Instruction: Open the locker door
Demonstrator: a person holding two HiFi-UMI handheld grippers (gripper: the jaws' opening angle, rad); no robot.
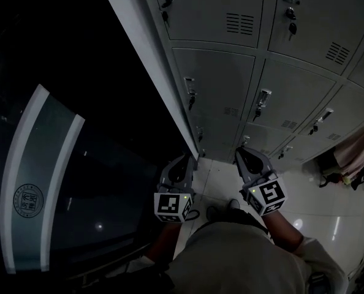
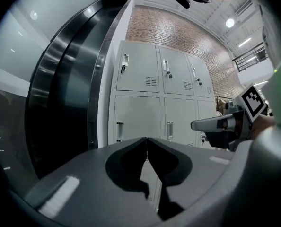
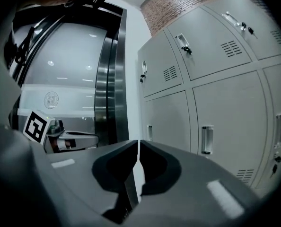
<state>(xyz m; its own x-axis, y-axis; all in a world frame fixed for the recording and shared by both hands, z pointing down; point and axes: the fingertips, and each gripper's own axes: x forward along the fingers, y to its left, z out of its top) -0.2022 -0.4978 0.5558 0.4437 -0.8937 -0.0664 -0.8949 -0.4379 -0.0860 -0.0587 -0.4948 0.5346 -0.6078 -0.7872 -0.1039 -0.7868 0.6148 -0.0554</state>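
1. I use the locker bank [image 1: 292, 97] as my reference. It stands straight ahead of both grippers, and every grey door I can see on it is closed.
2. The left gripper [image 2: 146, 140] has its jaws pressed together with nothing in them. It points level at the bank's left-hand end, close to the corner beside the curved glass wall [image 1: 41, 182].
3. The right gripper [image 3: 138, 143] has its jaws a thin slit apart, also empty. It faces the bank at a slant, so the doors lie to the right of where it points.
4. The pull handle [image 3: 206, 139] on a lower-row door is the nearest grip I can see. It is a slim recessed bar whose long axis runs up and down, and it lies up and to the right of the right gripper's tips, not yet touching them.
5. From the head view I judge the right gripper to be nearer a handle than the left one. Which door is meant, I cannot tell.
6. As I read it, the jaws must spread and close from the sides across that upright bar.
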